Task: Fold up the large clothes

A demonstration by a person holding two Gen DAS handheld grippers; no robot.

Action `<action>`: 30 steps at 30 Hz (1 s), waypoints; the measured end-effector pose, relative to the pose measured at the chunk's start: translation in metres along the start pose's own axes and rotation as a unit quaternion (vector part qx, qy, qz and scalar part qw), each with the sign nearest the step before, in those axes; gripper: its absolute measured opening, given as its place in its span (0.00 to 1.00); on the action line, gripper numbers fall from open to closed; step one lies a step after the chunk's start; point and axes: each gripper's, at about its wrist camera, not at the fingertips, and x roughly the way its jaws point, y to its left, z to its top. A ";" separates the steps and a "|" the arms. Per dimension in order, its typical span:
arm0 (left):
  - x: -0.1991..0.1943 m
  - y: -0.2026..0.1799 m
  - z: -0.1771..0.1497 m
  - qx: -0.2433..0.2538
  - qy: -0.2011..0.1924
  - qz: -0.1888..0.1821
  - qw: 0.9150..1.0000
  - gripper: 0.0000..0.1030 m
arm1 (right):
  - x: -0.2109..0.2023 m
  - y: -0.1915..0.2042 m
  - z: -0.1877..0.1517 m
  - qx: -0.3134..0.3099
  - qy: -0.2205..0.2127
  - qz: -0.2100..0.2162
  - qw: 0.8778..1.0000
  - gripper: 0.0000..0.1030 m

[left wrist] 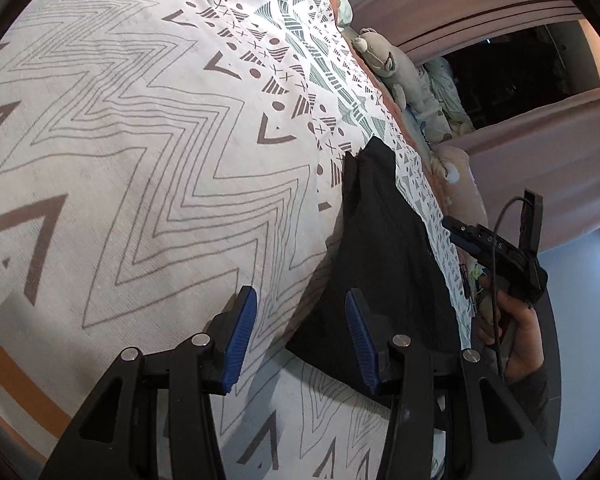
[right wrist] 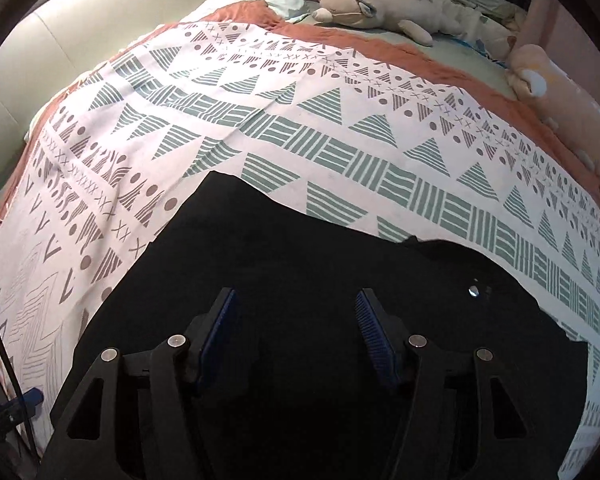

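Both grippers, left point(left wrist: 300, 332) and right point(right wrist: 296, 332), apart, empty above black garment point(right wrist: 300, 248); risk: pinching bedspread point(left wrist: 140, 160) too.

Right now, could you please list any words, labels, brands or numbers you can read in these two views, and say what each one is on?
None can be read for certain.
Right gripper: pale marks on its black body, too small and blurred to read.
Black garment: no print or label visible.
Patterned bedspread: only shapes, no text.
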 end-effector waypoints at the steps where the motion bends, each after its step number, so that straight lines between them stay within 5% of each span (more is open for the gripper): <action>1: 0.000 -0.001 -0.002 -0.001 0.004 -0.003 1.000 0.46 | -0.012 -0.007 -0.007 0.006 -0.004 0.002 1.000 0.58; 8: 0.007 -0.007 -0.011 -0.001 0.042 -0.025 0.999 0.46 | -0.079 -0.044 -0.069 0.052 -0.028 0.006 0.998 0.58; 10: 0.010 -0.007 -0.014 -0.002 0.052 -0.019 0.998 0.53 | -0.090 -0.055 -0.091 0.074 -0.028 0.016 0.997 0.58; 12: 0.011 -0.007 -0.017 -0.003 0.057 -0.020 0.998 0.74 | -0.103 -0.062 -0.112 0.092 -0.026 0.022 0.995 0.58; 14: 0.010 -0.008 -0.020 -0.001 0.059 -0.028 0.998 0.79 | -0.115 -0.069 -0.132 0.110 -0.026 0.028 0.993 0.58; 30: -0.001 -0.012 -0.022 0.013 0.079 -0.064 0.995 0.79 | -0.183 -0.085 -0.266 0.217 -0.050 0.054 0.973 0.58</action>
